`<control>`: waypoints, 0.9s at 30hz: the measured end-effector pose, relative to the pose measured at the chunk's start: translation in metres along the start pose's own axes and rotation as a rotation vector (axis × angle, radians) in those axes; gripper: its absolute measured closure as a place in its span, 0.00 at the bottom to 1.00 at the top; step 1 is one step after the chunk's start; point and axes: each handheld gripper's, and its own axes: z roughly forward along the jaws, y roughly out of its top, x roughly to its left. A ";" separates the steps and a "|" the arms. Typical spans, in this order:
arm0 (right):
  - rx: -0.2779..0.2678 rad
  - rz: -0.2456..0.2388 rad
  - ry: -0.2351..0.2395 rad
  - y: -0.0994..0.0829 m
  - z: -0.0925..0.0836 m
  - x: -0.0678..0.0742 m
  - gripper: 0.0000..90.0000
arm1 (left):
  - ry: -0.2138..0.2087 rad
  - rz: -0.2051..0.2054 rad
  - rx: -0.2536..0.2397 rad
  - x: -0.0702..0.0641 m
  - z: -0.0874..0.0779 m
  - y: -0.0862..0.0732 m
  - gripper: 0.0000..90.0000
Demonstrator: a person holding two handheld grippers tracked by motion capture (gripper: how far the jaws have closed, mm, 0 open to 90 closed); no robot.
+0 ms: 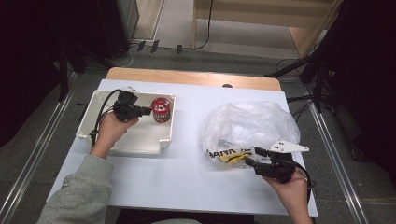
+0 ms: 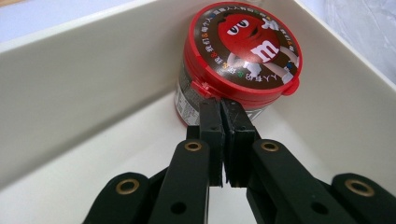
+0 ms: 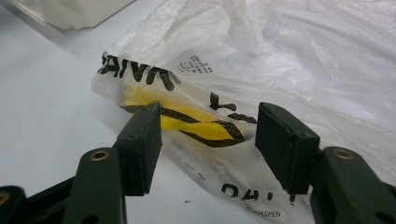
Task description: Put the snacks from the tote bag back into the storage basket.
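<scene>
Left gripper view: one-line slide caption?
Shut left gripper beside red-lidded round candy tub inside cream plastic tray.

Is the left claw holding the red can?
No, the left claw is shut with nothing between its jaws, just in front of the red can.

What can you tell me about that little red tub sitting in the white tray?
The red tub is a small round candy container with a red snap-on lid, closed, that carries a cartoon red candy face, a white letter m and a ring of coloured lettering on brown. Its side bears a printed label. It looks like plastic. It stands upright, slightly tilted in the left gripper view, in a far corner of the white tray, close to its walls. The left gripper, jaws shut, has its tips right at the tub's side.
</scene>
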 end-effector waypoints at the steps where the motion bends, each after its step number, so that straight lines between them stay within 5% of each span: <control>1: -0.001 -0.001 0.001 0.000 0.000 0.000 0.47 | -0.005 -0.003 0.000 0.001 0.000 0.000 0.98; 19: -0.011 -0.007 -0.001 0.001 -0.002 0.001 0.47 | -0.018 -0.027 0.003 0.005 -0.002 -0.001 0.96; 27: -0.027 -0.015 0.001 0.001 -0.004 0.002 0.47 | -0.052 -0.046 0.007 0.001 -0.013 0.000 0.82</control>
